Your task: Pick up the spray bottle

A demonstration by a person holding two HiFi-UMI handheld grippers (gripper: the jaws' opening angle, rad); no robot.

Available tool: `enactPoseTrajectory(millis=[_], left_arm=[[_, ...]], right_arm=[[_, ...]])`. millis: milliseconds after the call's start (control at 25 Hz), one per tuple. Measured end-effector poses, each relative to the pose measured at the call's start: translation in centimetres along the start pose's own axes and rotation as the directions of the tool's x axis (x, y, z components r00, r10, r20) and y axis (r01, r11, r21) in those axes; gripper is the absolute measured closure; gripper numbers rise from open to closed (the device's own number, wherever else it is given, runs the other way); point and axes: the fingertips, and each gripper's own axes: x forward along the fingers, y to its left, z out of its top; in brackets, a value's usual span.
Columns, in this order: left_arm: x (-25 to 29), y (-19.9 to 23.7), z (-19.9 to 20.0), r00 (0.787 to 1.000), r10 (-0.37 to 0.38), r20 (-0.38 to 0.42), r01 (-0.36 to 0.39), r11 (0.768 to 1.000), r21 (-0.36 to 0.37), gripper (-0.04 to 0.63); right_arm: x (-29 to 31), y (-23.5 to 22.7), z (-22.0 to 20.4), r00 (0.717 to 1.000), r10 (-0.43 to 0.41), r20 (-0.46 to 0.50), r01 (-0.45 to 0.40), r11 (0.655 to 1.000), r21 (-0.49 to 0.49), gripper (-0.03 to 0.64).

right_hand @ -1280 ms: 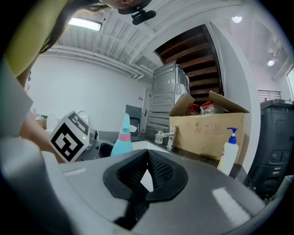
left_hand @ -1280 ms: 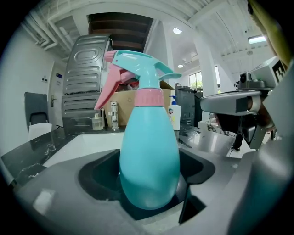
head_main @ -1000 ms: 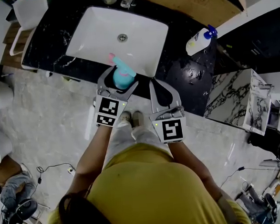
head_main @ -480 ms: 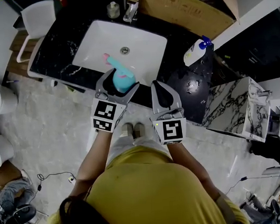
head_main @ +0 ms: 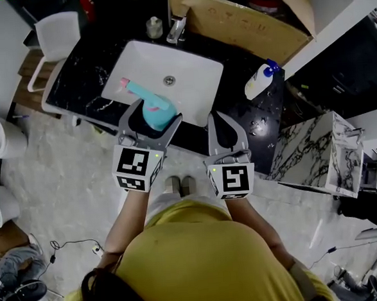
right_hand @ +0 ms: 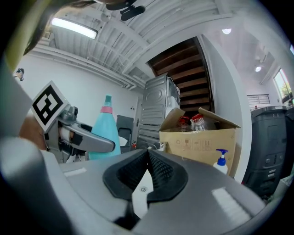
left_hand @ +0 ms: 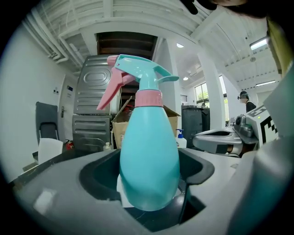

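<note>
The teal spray bottle [head_main: 153, 112] with a pink trigger and collar is held upright between the jaws of my left gripper [head_main: 149, 115], above the front rim of the white sink [head_main: 190, 76]. In the left gripper view the bottle [left_hand: 149, 151] fills the middle, clamped at its belly by both jaws. My right gripper [head_main: 224, 132] hangs beside it over the counter's front edge, its jaws shut tip to tip with nothing between them [right_hand: 147, 153]. The right gripper view shows the bottle [right_hand: 104, 133] to its left.
A black marble counter [head_main: 81, 83] holds the sink, a faucet [head_main: 177, 30] and a white pump bottle with a blue top [head_main: 259, 78]. An open cardboard box [head_main: 244, 27] stands behind. A white chair [head_main: 55, 34] is at the far left, a marble block [head_main: 317, 147] at the right.
My left gripper has lifted the spray bottle and tipped it leftward. Both grippers sit lower in the head view as the view shifted toward the counter's back.
</note>
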Motion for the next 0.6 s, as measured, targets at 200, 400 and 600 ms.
enactPoseTrajectory(millis=[200, 400, 600], left_arm=[[-1.4, -0.4, 2.0, 1.000, 0.003, 0.029, -0.003, 1.000, 0.007, 0.207], [-2.7, -0.7, 2.9, 0.999, 0.008, 0.032, -0.008, 1.000, 0.010, 0.207], [-3.3, -0.8, 3.3, 0.999, 0.013, 0.040, -0.014, 1.000, 0.021, 0.207]], right_arm=[[-0.7, -0.8, 1.2, 1.000, -0.021, 0.008, 0.020, 1.000, 0.018, 0.617], [-1.7, -1.0, 2.0, 1.000, -0.023, 0.015, 0.023, 1.000, 0.009, 0.617], [-2.4, -0.6, 2.2, 0.999, -0.030, 0.015, 0.030, 1.000, 0.001, 0.617]])
